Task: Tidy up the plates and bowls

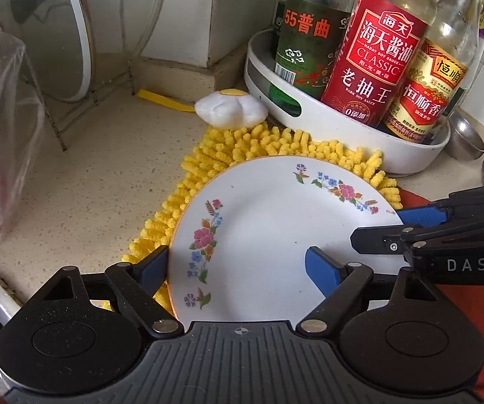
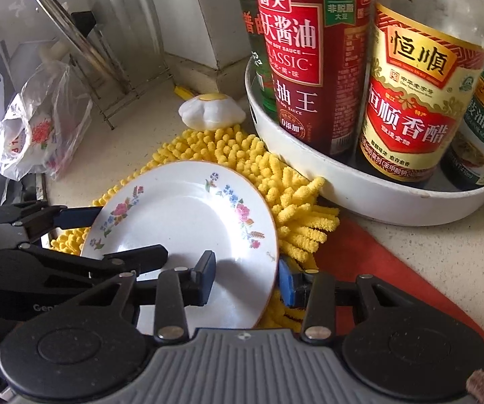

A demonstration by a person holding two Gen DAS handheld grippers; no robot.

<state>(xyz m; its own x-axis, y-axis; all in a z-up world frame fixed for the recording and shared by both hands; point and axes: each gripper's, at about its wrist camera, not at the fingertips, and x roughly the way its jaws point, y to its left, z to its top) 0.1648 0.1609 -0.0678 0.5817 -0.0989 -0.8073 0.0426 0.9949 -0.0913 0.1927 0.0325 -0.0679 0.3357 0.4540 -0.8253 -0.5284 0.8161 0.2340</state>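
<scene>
We see the floral plate (image 1: 268,235) lying on the yellow chenille mat (image 1: 242,141) on the speckled countertop (image 1: 90,175), next to the white turntable tray (image 1: 309,118) holding the dark soy sauce bottle (image 1: 376,50) and vinegar bottle (image 2: 420,101). Our left gripper (image 1: 238,266) is spread wide, fingers straddling the plate's near rim, not clamped. Our right gripper (image 2: 247,277) is also apart, one pad over the plate, one outside its edge. Egg-shaped sponge (image 2: 211,111) behind the mat.

Glossy ware on rough cloth

Glazed ceramic plate (image 1: 268,235) shines; beneath it a shaggy yellow chenille mat (image 1: 208,165), on the speckled matt stone worktop (image 1: 107,175).
</scene>
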